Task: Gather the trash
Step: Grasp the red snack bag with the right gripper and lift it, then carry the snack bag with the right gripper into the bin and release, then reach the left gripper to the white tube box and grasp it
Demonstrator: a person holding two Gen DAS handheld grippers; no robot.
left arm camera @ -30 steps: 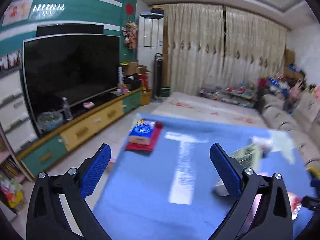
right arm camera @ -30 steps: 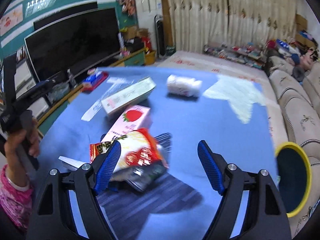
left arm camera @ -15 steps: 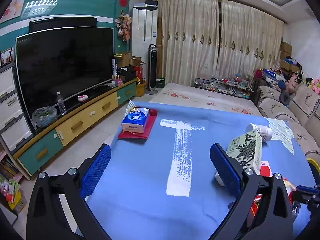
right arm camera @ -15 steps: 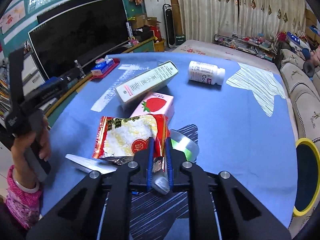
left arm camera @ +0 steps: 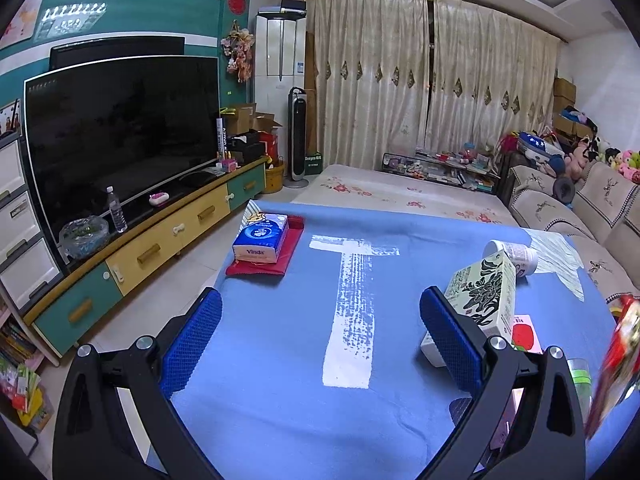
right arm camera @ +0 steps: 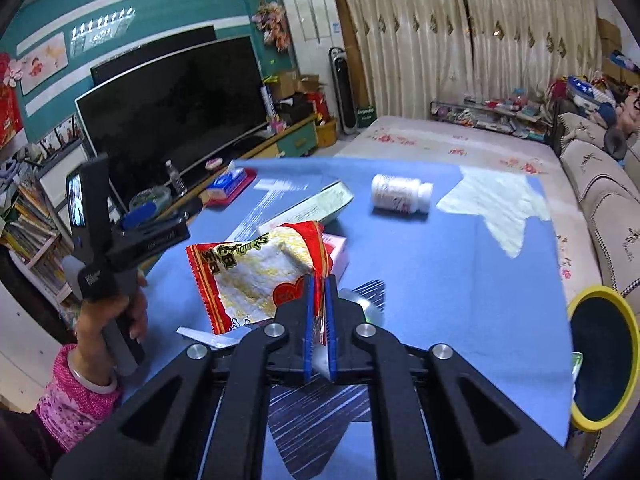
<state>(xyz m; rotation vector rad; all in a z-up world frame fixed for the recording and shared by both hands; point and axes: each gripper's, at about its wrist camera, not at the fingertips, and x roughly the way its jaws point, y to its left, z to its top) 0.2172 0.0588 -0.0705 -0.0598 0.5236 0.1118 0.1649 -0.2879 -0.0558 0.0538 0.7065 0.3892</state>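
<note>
left tongs (left arm camera: 320, 334) gape above the blue table (left arm camera: 280, 400), holding nothing.

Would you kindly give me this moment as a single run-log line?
task: collect trash | right hand-held gripper: shut on snack bag, lifted | left hand-held gripper: open, empty | bin: right of table

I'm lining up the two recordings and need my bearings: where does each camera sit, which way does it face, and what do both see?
Left wrist: sits on the left gripper, jaws open, looking across the blue table toward the television and curtains; only its own fingers show.
Right wrist: sits on the right gripper, jaws shut on the snack bag, facing the same way; the person's left hand shows too.
Shared: tissue pack, tall carton, white bottle, table, television.
</note>
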